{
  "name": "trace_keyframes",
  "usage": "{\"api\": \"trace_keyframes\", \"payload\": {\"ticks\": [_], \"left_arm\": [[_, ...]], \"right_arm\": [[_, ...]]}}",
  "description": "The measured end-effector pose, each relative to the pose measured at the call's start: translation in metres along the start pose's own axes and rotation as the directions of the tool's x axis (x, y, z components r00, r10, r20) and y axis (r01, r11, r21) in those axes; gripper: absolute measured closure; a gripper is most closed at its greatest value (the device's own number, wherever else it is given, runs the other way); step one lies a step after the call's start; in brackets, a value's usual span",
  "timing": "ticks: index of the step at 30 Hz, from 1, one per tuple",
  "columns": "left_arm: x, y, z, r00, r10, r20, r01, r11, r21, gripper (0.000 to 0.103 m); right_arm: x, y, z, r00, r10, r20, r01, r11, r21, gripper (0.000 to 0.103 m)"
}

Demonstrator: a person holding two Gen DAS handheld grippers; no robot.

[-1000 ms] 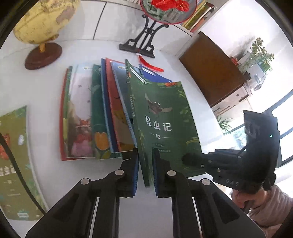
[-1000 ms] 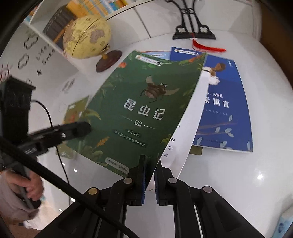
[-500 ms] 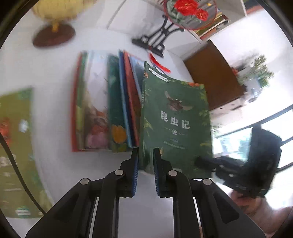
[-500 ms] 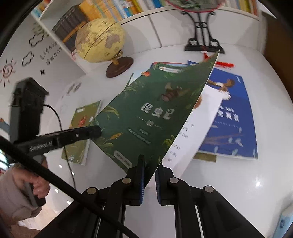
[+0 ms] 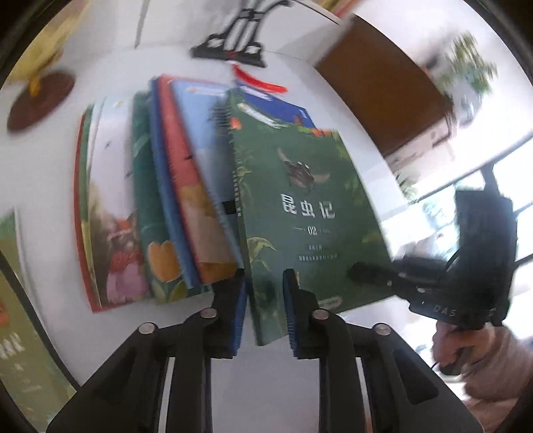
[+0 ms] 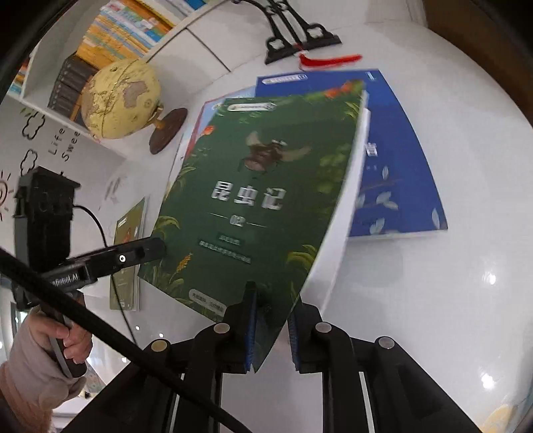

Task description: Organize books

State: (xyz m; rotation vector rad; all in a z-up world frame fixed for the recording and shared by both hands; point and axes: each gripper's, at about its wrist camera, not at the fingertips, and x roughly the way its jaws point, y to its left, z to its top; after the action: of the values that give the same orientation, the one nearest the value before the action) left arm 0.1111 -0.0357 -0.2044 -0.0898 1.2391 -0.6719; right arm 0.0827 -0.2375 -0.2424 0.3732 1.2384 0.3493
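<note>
Left gripper [image 5: 265,313] fingers parted around green insect book [image 5: 299,213] lower edge, grip apparently released. Right gripper [image 6: 273,328] fingers likewise apart, cover between. Book propped tilted against fanned book row [image 5: 160,200], probably joining it. Blue book [image 6: 396,166] flat on tabletop [image 6: 449,283] behind.

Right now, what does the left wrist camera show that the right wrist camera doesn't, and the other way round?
Only the left wrist view shows the fanned row of picture books left of the green insect book, a brown cabinet, a potted plant and the right claw from outside.

Only the right wrist view shows the whole yellow globe, shelved books and most of the blue book's cover.

Both show the green insect book between open claw fingers, the black stand, the red tassel and the white table.
</note>
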Motion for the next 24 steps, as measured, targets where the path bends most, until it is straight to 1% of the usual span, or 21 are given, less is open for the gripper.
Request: {"api": "trace_keyframes", "payload": {"ticks": [2,3,6,8,11,12,14,15,17,18,19,20,21,22,23,24], "left_arm": [[0.0,-0.011,0.001,0.999,0.033,0.015,-0.033,0.999,0.032,0.089],[-0.001,-0.014,0.001,0.999,0.042,0.027,-0.043,0.998,0.038,0.089],[-0.012,-0.017,-0.001,0.998,0.011,0.062,-0.012,1.0,0.013,0.089],[-0.02,-0.015,-0.003,0.996,0.013,0.085,-0.013,1.0,0.008,0.089],[-0.03,-0.008,-0.006,0.994,0.001,0.11,0.001,1.0,-0.018,0.089],[-0.034,-0.004,-0.007,0.993,-0.003,0.116,0.006,1.0,-0.031,0.091],[-0.041,-0.003,-0.01,0.989,-0.057,0.136,0.062,0.997,-0.035,0.092],[-0.045,-0.003,-0.011,0.988,-0.06,0.139,0.065,0.997,-0.031,0.092],[-0.045,-0.007,-0.015,0.991,0.01,0.131,-0.01,1.0,0.003,0.092],[-0.043,-0.005,-0.016,0.991,0.055,0.121,-0.055,0.998,0.003,0.09],[-0.04,0.0,-0.017,0.991,0.075,0.108,-0.074,0.997,-0.011,0.09],[-0.034,0.01,-0.018,0.994,0.076,0.074,-0.073,0.996,-0.046,0.09],[-0.03,0.017,-0.018,0.997,0.063,0.043,-0.059,0.995,-0.076,0.09],[-0.023,0.025,-0.019,1.0,0.016,-0.008,-0.017,0.993,-0.116,0.09],[-0.018,0.028,-0.019,0.999,-0.018,-0.04,0.012,0.992,-0.129,0.089],[-0.012,0.028,-0.02,0.997,-0.026,-0.069,0.017,0.992,-0.121,0.085]], "right_arm": [[-0.004,0.018,0.001,0.998,-0.052,0.029,0.055,0.993,-0.103,0.09],[-0.006,0.024,0.001,0.998,-0.055,0.039,0.06,0.989,-0.135,0.091],[-0.015,0.051,0.005,0.994,-0.063,0.084,0.081,0.97,-0.229,0.091],[-0.02,0.07,0.007,0.99,-0.083,0.114,0.114,0.949,-0.295,0.091],[-0.028,0.08,0.006,0.987,-0.079,0.142,0.122,0.938,-0.326,0.091],[-0.032,0.087,0.006,0.985,-0.081,0.155,0.13,0.931,-0.341,0.091],[-0.035,0.094,0.008,0.984,-0.071,0.164,0.125,0.928,-0.351,0.092],[-0.038,0.097,0.009,0.985,-0.052,0.162,0.108,0.928,-0.358,0.092],[-0.038,0.104,0.008,0.989,-0.034,0.142,0.085,0.925,-0.371,0.092],[-0.037,0.104,0.004,0.99,-0.047,0.136,0.095,0.922,-0.375,0.092],[-0.036,0.099,0.001,0.99,-0.056,0.127,0.099,0.926,-0.363,0.092],[-0.034,0.091,0.0,0.991,-0.062,0.115,0.097,0.936,-0.338,0.092],[-0.033,0.079,-0.003,0.993,-0.063,0.104,0.092,0.948,-0.305,0.092],[-0.032,0.068,-0.005,0.995,-0.059,0.086,0.081,0.958,-0.274,0.092],[-0.031,0.058,-0.008,0.996,-0.054,0.066,0.07,0.965,-0.254,0.092],[-0.029,0.05,-0.012,0.997,-0.055,0.046,0.064,0.968,-0.244,0.092]]}}
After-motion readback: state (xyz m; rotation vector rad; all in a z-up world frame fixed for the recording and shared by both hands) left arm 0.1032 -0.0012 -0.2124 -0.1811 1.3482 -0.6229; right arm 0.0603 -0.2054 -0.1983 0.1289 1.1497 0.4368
